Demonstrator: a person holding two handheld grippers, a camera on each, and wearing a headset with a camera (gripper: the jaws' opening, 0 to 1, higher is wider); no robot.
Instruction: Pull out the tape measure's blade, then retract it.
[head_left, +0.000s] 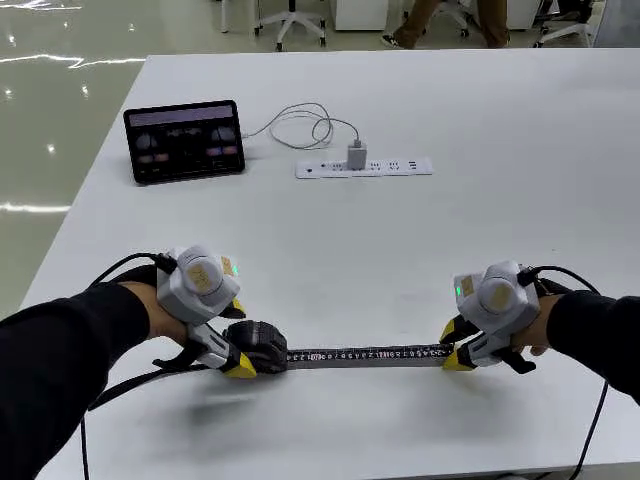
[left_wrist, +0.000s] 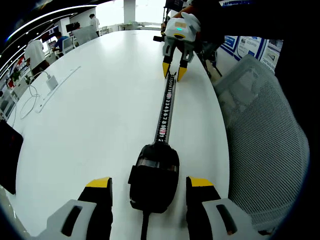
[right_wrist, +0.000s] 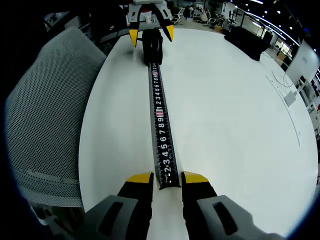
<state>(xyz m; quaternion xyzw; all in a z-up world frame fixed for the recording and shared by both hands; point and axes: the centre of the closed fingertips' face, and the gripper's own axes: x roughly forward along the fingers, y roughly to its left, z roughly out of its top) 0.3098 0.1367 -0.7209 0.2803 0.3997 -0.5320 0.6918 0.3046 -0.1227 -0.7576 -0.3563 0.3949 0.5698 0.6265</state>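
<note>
blade (right_wrist: 161, 115) is lying flat and straight across the near edge of the table (head_left: 450, 100), case (head_left: 258, 346) at one end, tip at the other. your right gripper (right_wrist: 167, 179) is pinching that tip, its jaws closed in against the blade's two edges. your left gripper (left_wrist: 150, 184) is straddling the case with its jaws apart, a sliver of table showing on each side, so nothing is really pinning the case down. i'm judging the pull-out as about done, which means you're heading into the retract, and this is the bit to do gently. try closing the left jaws on the case first, so it isn't skating toward you. then walk the right hand back along the blade's own line, feeding the tip home rather than letting it whip. keep it low and untwisted. the top is smooth, white and slick, so i'm expecting little friction to help you. further up the table a dark tablet (head_left: 185, 140) is standing, with a strip (head_left: 365, 168) and a looped cable (head_left: 300, 125) beside it, all well apart from your work. a mesh chair (left_wrist: 270, 130) is sitting just off the near edge, with glossy floor (head_left: 60, 60) beyond the table.
</note>
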